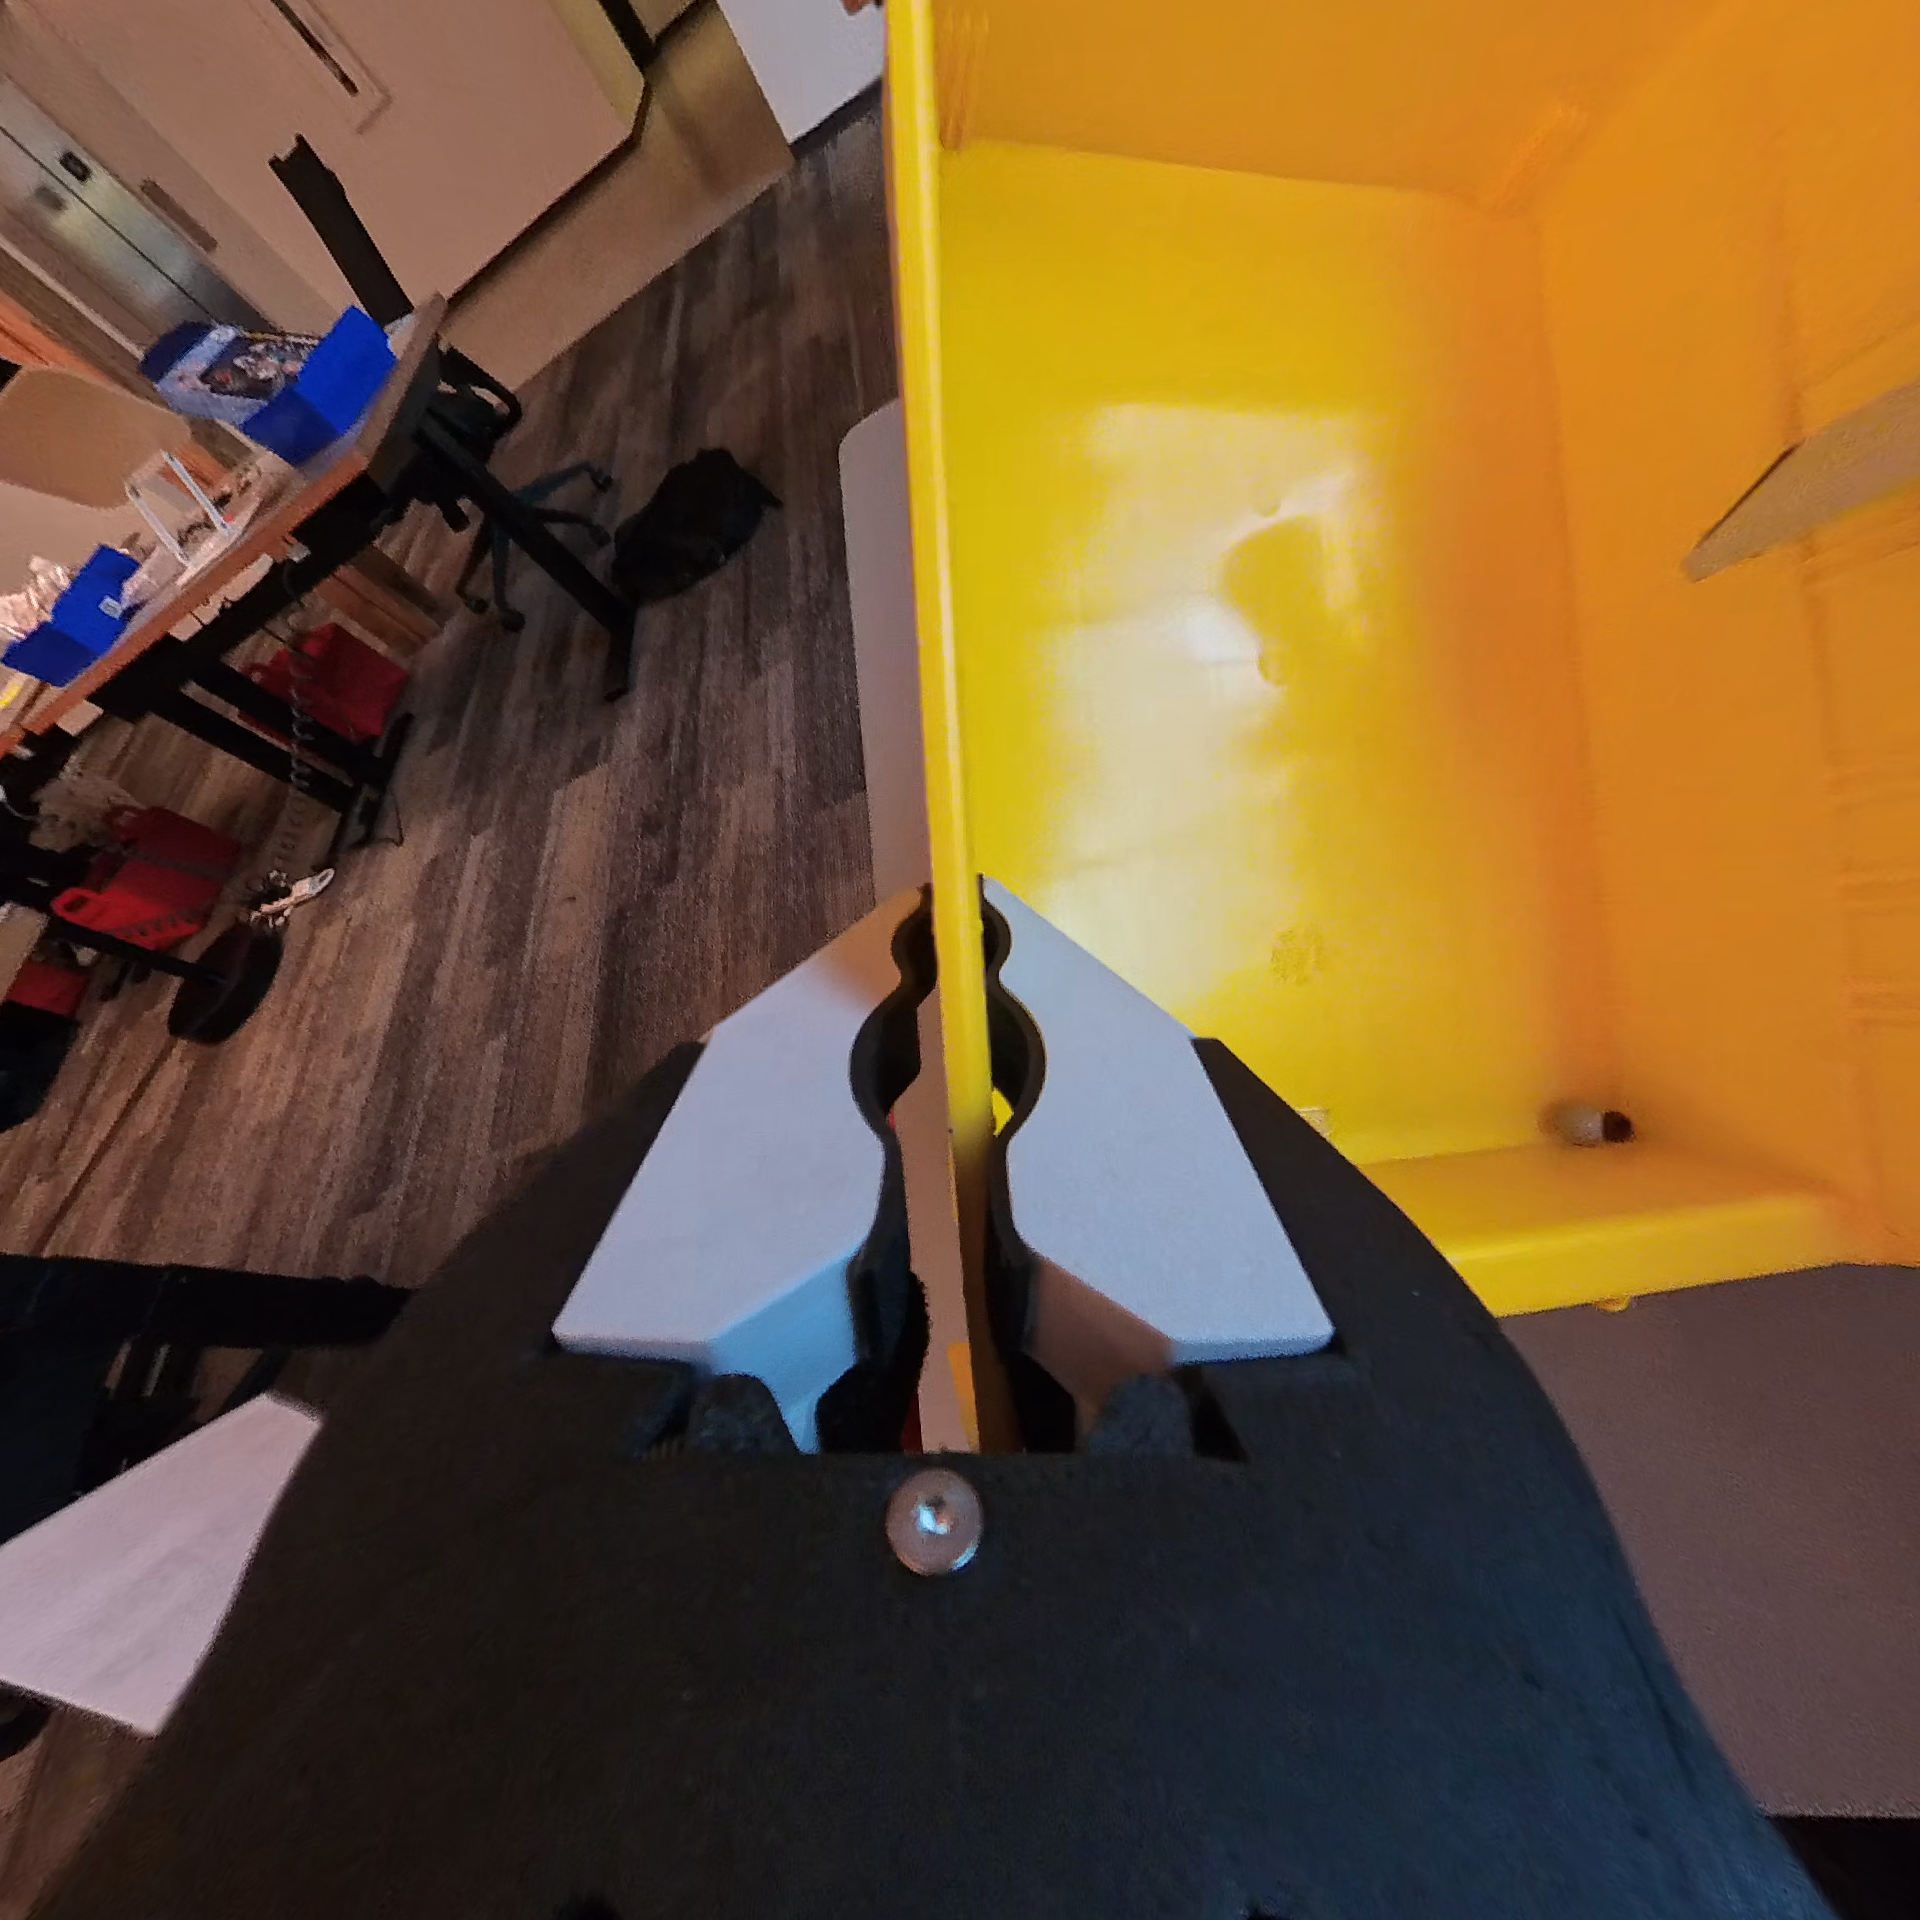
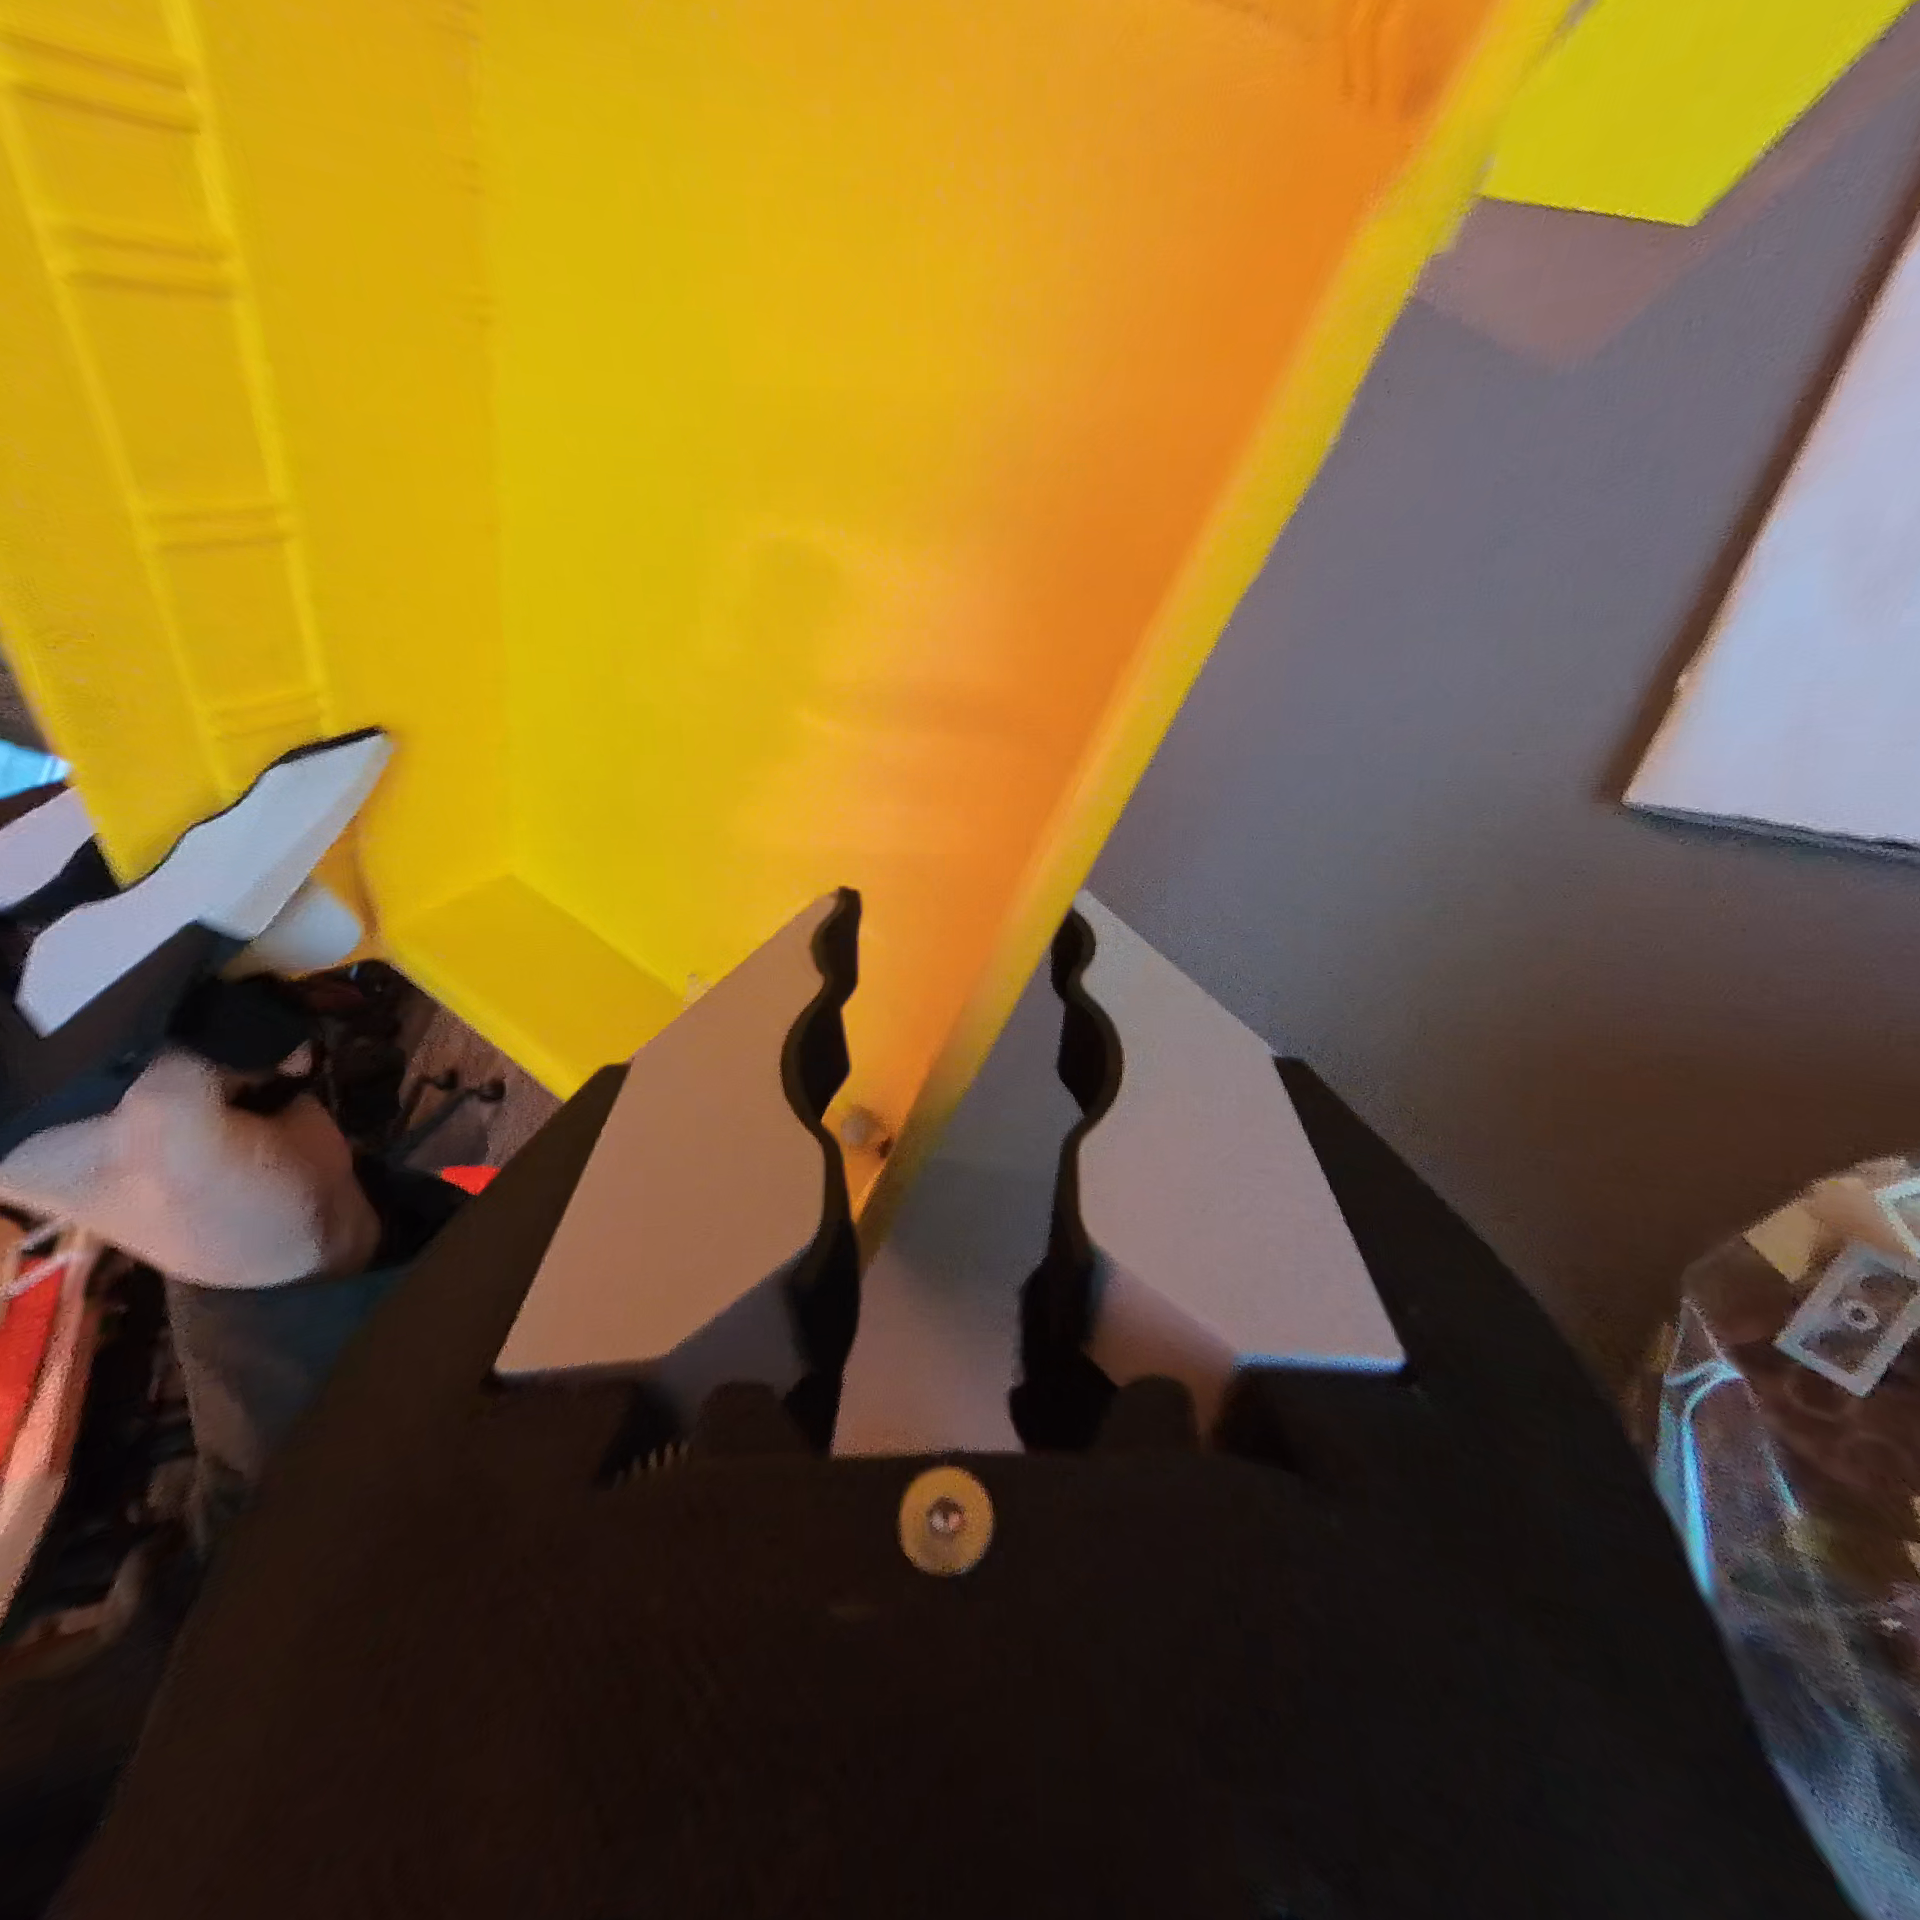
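Left claw (image 1: 954, 914) is clamped on one wall of the yellow bin (image 1: 1299, 644); right claw (image 2: 956, 925) is held agape astride another wall, not yet gripped.

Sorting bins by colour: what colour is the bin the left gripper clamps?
Yellow bin, clearest in the left wrist view, left gripper on its wall.

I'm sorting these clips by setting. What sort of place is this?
Probably an office or lab workroom: desks loaded with blue bins, bags on a wood-look floor. The left gripper is clamped on a yellow bin wall; the right gripper straddles another wall, open.
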